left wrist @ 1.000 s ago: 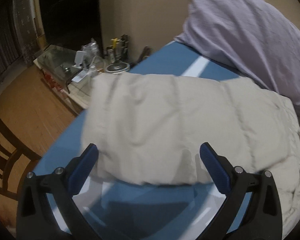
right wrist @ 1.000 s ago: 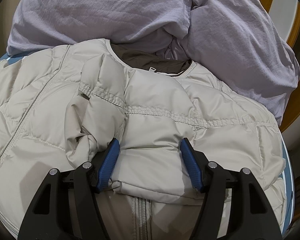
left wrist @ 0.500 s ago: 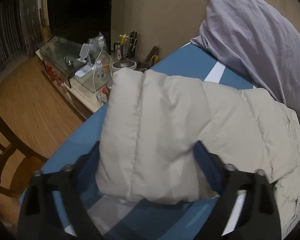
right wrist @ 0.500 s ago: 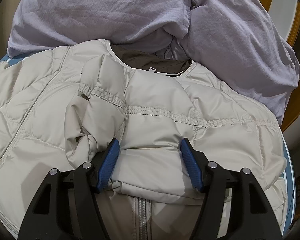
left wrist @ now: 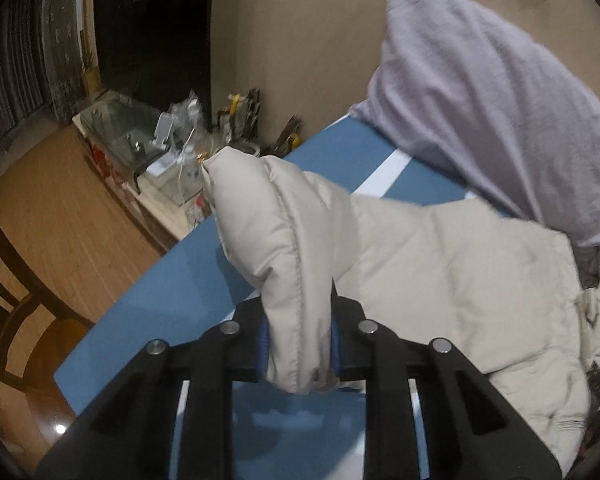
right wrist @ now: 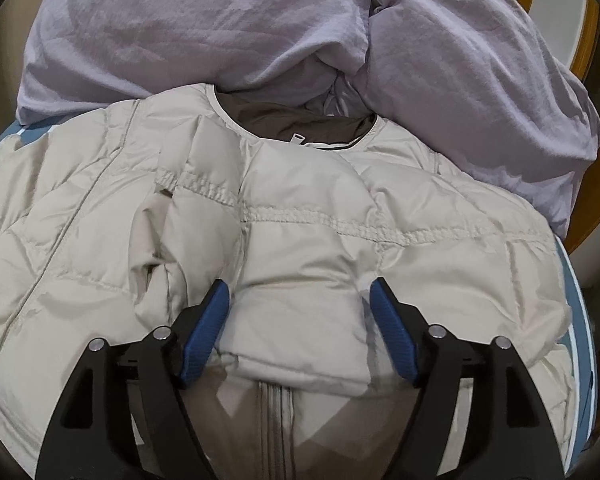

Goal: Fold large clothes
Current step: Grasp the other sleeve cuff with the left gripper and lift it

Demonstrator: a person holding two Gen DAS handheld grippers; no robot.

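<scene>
Sleeve (left wrist: 296,240) of jacket (right wrist: 300,216) on table (left wrist: 172,280) is clamped in left gripper (left wrist: 298,344); right gripper (right wrist: 300,328) jaws are opening over folded sleeve; sleeve should be carried across without dragging

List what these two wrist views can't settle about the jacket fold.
- Left wrist: the left gripper pinches the sleeve; the pads hide how deep the grip goes.
- Right wrist: the jacket hem is cut off by the bottom edge, behind the right gripper, jaws opening.
- Both views: the lilac bedding hides the table beyond.

1 jacket (right wrist: 308,248), 1 duvet (right wrist: 260,24), 1 chair (left wrist: 4,300)
</scene>
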